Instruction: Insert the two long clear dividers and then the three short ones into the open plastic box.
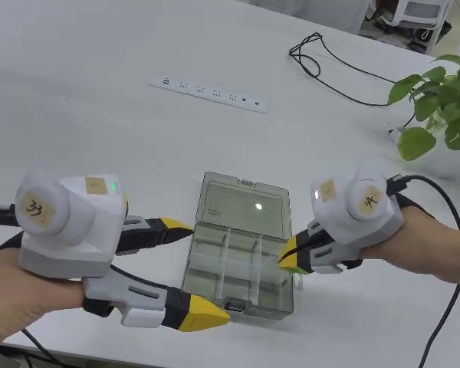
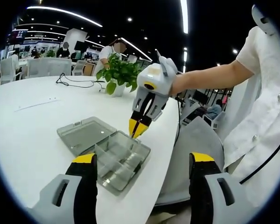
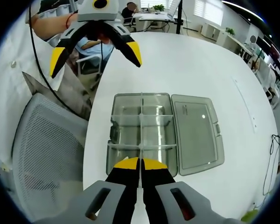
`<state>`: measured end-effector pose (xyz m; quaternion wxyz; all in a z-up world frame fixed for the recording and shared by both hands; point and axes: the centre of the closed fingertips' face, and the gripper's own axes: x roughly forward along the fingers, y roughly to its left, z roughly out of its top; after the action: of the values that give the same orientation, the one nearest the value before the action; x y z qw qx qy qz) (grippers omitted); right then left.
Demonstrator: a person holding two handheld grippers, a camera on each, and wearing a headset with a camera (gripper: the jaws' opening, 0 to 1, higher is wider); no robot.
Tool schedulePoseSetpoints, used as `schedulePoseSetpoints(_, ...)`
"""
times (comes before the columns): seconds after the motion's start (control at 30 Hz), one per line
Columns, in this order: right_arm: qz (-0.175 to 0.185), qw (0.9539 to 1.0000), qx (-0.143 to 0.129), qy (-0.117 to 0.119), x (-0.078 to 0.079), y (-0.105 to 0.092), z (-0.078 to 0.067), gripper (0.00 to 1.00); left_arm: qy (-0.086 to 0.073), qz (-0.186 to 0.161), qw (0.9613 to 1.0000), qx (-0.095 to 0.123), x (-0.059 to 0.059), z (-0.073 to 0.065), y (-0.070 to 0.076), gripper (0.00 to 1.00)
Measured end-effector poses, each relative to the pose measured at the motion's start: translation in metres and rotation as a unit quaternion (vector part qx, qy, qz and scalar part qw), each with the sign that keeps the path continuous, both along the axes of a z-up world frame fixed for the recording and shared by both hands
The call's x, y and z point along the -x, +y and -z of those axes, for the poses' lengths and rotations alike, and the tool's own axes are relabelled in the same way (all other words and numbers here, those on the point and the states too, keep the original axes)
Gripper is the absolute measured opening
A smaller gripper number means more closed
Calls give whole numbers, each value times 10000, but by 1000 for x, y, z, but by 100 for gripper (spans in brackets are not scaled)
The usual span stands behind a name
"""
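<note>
The open plastic box (image 1: 215,295) lies near the table's front edge, its lid (image 1: 245,201) flat behind it. Several clear dividers (image 3: 141,126) stand inside and split it into compartments. My right gripper (image 1: 290,261) is at the box's right wall. In the right gripper view my right gripper (image 3: 140,163) is shut, with the thin edge of the long clear divider running up between its tips. My left gripper (image 1: 192,268) stands wide open at the box's left side, one jaw behind the box and one in front. It holds nothing, as my left gripper (image 2: 143,158) confirms.
A white power strip (image 1: 208,93) and a black cable (image 1: 322,61) lie at the back of the table. A green plant (image 1: 441,100) stands at the right. A grey mesh chair (image 3: 42,154) is close to the table's front edge.
</note>
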<state>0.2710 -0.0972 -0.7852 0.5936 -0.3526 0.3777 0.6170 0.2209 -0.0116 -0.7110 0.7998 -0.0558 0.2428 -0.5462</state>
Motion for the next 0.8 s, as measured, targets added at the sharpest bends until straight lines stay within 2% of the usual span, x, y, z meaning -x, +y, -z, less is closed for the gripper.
schedulePoseSetpoints(0.43,-79,9999,-17,-92,0,1,15,2,-5,-4,10000,-43,0,0,1,82)
schedulePoseSetpoints(0.8,-203,9994,206,-214,1,2,29,2,31,-13,9999,-100,-1,3,5,82)
